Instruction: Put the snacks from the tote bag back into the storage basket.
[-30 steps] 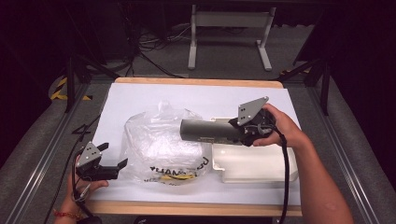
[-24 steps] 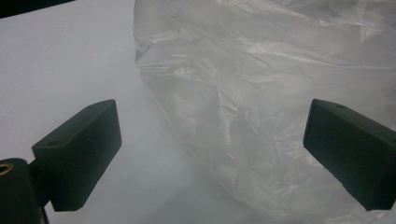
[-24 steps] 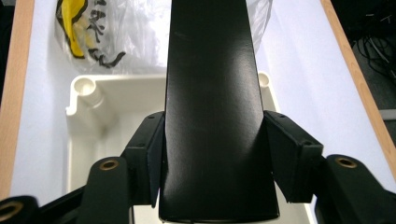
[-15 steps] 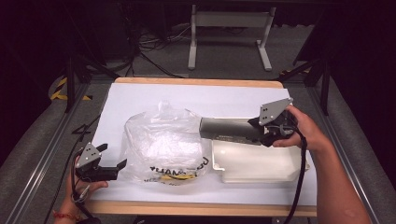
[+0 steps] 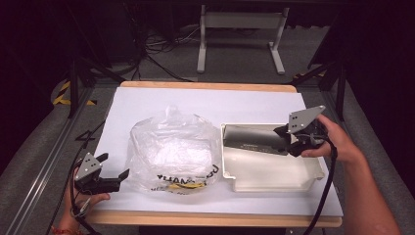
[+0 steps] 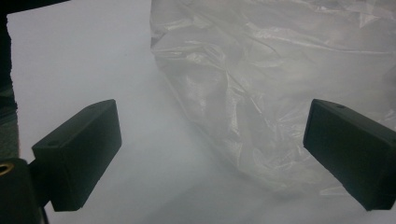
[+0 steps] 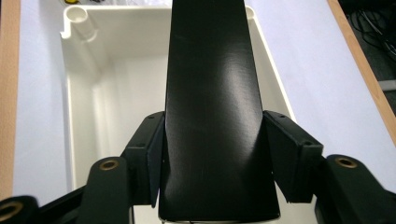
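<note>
At the near left corner of the table (image 5: 147, 100), the person's left hand (image 5: 80, 200) holds the left claw (image 5: 113, 172) low over the white surface, its jaws pointing to the right toward the plastic bag (image 5: 171, 149). In the left gripper view the two black jaws stand wide apart with nothing between them; the crumpled clear bag (image 6: 280, 88) lies just ahead, nearer the right jaw, and bare white tabletop runs ahead of the left jaw. The claw sits close to the near wooden edge and to the left border of the white cover, so open room lies mainly ahead of it and toward the far side. The bag rests in the middle of the table, its printed side toward the near edge, just beside the white tray (image 5: 274, 183) on its right. Farther right, the right hand (image 5: 333, 142) reaches in from the right edge, forearm angled from the near right corner, and holds the right claw (image 5: 283, 138) level, pointing left. Its jaws are closed against the sides of a long dark box (image 5: 252, 138), which extends ahead of the claw along the tray's far part. In the right gripper view the dark box (image 7: 212, 107) runs straight ahead between the jaws, over the tray (image 7: 116, 98), whose walls show on both sides. Bare white table lies beyond the tray's right wall, up to the wooden edge.
</note>
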Demonstrator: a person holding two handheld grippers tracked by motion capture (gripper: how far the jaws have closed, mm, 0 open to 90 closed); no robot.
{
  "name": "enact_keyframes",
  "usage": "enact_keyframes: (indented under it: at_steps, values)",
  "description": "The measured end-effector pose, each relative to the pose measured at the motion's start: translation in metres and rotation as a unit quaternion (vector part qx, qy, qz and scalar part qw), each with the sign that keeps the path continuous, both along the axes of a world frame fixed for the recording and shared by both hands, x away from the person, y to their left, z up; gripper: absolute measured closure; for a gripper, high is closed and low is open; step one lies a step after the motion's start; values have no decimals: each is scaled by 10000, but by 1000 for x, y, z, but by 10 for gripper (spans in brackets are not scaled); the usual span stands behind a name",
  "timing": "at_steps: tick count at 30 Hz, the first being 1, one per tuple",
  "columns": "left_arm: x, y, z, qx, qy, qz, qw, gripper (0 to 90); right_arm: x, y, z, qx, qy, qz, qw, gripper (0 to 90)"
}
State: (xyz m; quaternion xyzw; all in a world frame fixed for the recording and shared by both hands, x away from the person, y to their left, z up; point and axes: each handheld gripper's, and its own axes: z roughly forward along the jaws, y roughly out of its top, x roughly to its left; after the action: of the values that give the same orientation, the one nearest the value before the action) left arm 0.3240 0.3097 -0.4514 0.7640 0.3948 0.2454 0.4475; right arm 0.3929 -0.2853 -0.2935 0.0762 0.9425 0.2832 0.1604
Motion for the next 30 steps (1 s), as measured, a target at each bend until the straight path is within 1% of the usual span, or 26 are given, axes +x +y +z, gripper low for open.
enact_keyframes:
  at_steps: [1, 2, 4, 7, 11, 19, 22, 24, 28, 30]
  values:
    - [0, 0, 0, -13, 12, 15, 10000, 52, 0, -4, 0, 28, -6, -34, 10000, 431]
    - [0, 0, 0, -13, 12, 15, 10000, 52, 0, -4, 0, 28, -6, -34, 10000, 431]
    - [-2, 1, 0, 22, 26, 27, 10000, 52, -2, -14, 1, 141, 6, -89, 9999, 431]
    - [-3, 1, -1, 20, 44, 49, 10000, 52, -5, -23, 0, 138, 7, -84, 9999, 431]
    - [-4, 2, -1, 55, 59, 60, 9999, 52, -5, -28, -4, 80, 60, -47, 9999, 431]
    - [-3, 1, -3, 101, 85, 58, 9999, 52, 2, -24, -18, -84, 245, 92, 9996, 431]
    - [-3, 2, -3, 122, 87, 54, 9999, 52, 5, -19, -24, -193, 364, 206, 9989, 430]
    - [-4, 2, -3, 107, 77, 57, 9999, 52, 7, -15, -28, -307, 426, 257, 9983, 430]
    - [-4, 1, -3, 108, 72, 27, 9999, 52, 10, -12, -34, -394, 501, 281, 9976, 430]
    - [-4, 1, -3, 103, 78, 21, 9999, 51, 12, -9, -38, -488, 531, 298, 9970, 430]
